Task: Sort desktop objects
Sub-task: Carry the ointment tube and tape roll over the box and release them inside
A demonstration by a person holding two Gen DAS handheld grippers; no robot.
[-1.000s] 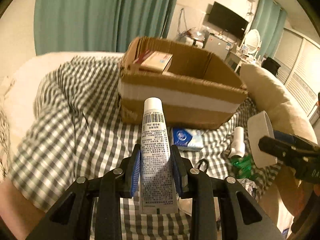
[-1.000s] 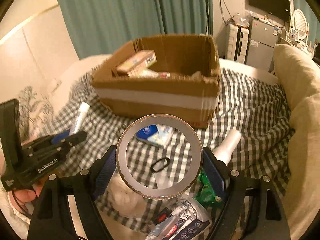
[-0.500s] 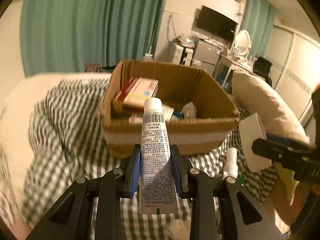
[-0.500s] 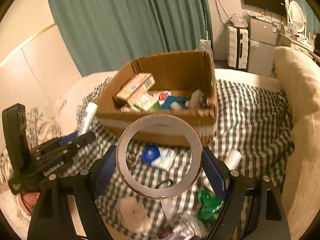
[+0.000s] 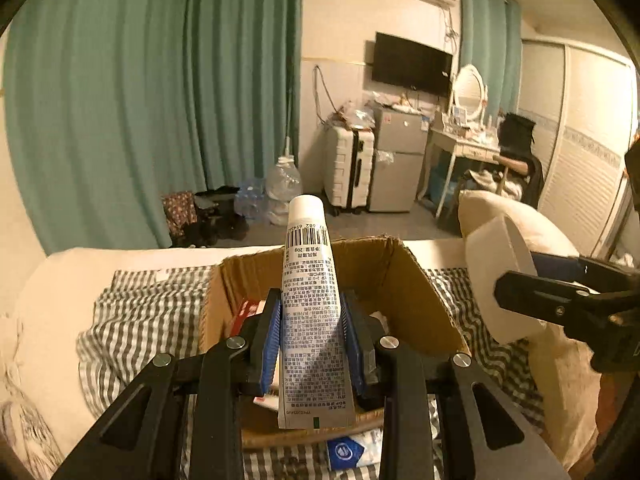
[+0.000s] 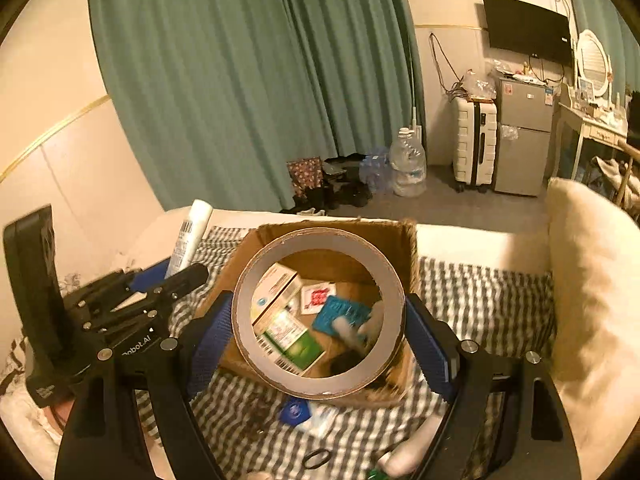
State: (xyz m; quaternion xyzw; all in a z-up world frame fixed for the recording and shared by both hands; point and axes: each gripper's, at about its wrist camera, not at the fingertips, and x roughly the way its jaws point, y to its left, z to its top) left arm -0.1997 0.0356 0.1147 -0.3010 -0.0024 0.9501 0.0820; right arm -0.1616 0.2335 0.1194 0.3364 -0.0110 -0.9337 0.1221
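Note:
My left gripper (image 5: 312, 320) is shut on a white printed tube (image 5: 310, 300), cap pointing away, held over the near side of the open cardboard box (image 5: 416, 280). My right gripper (image 6: 318, 320) is shut on a roll of tape (image 6: 318, 390), its blue pads pressing both sides, above the box's (image 6: 404, 240) near edge. Through the roll's hole I see cartons and packets inside the box. The left wrist view shows the tape roll (image 5: 496, 276) at the right. In the right wrist view the left gripper (image 6: 176, 276) holds the tube (image 6: 188, 240) at the left.
The box sits on a grey checked cloth (image 6: 480, 304) over a bed. A blue tissue pack (image 5: 348, 448), a black hair tie (image 6: 316, 458) and a white bottle (image 6: 408, 448) lie in front of the box. A cream pillow (image 6: 592, 280) is at the right.
Both grippers rose and moved forward toward the box, still holding the tube and the tape roll. The box interior now lies below them.

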